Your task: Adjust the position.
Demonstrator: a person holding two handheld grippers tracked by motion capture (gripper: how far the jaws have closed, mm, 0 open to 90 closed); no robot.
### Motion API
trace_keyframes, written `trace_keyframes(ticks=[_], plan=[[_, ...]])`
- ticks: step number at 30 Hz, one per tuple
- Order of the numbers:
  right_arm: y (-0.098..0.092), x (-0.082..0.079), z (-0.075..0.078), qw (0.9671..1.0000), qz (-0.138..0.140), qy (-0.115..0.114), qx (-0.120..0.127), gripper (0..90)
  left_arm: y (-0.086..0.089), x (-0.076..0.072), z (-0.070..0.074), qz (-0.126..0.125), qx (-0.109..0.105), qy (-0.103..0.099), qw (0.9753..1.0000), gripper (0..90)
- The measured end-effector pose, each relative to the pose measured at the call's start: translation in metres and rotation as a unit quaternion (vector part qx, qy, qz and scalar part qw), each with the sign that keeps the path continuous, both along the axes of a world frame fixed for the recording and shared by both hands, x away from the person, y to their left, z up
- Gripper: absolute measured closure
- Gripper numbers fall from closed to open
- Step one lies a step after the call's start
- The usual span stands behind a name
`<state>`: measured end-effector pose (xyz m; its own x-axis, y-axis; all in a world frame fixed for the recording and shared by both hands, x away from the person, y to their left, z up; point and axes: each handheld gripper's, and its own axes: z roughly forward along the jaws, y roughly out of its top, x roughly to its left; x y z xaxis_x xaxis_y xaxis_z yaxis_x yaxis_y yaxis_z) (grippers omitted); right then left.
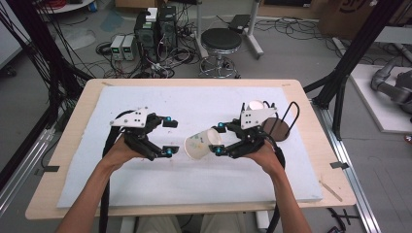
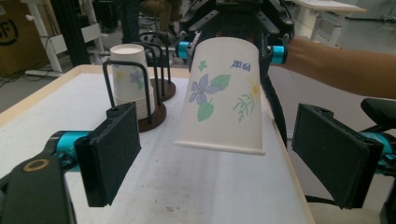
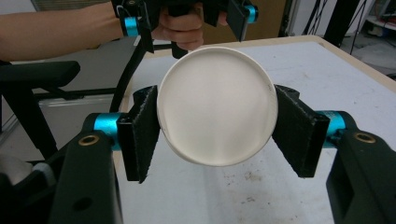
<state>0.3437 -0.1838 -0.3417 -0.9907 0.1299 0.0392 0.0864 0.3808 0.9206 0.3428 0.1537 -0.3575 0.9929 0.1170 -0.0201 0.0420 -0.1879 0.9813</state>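
A flowered paper cup (image 1: 203,143) is clamped sideways by the right gripper (image 1: 219,138) at table centre, the left gripper (image 1: 167,136) held wide at nine o'clock, stacked cups (image 2: 129,79) racked in a wire holder (image 2: 148,88) on the white mat (image 1: 194,184).

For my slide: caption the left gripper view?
Right tongs hold a flowered cup before open left tongs.

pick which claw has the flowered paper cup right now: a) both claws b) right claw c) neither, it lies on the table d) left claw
b: the right claw is shut on the paper cup near its base, while the left claw stands open, apart from its rim.
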Motion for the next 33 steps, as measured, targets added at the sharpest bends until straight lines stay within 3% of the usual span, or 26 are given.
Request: trace_keyframes(ticks=[14,25,29,33], plan=[[0.004,-0.002,0.0,0.9999,0.011,-0.003,0.006,36.9,-0.036,0.003,-0.004,-0.026,0.011,-0.003,0.9996,15.3],[0.006,-0.002,0.0,0.9999,0.014,-0.002,0.008,36.9,-0.047,0.002,-0.007,-0.036,0.02,-0.003,0.9991,15.3],[0.007,-0.002,0.0,0.9998,0.016,-0.003,0.007,36.9,-0.055,0.001,-0.01,-0.045,0.034,-0.001,0.9984,15.3],[0.008,-0.003,0.0,0.9998,0.016,-0.004,0.008,36.9,-0.06,0.0,-0.017,-0.045,0.033,0.007,0.9984,15.3]])
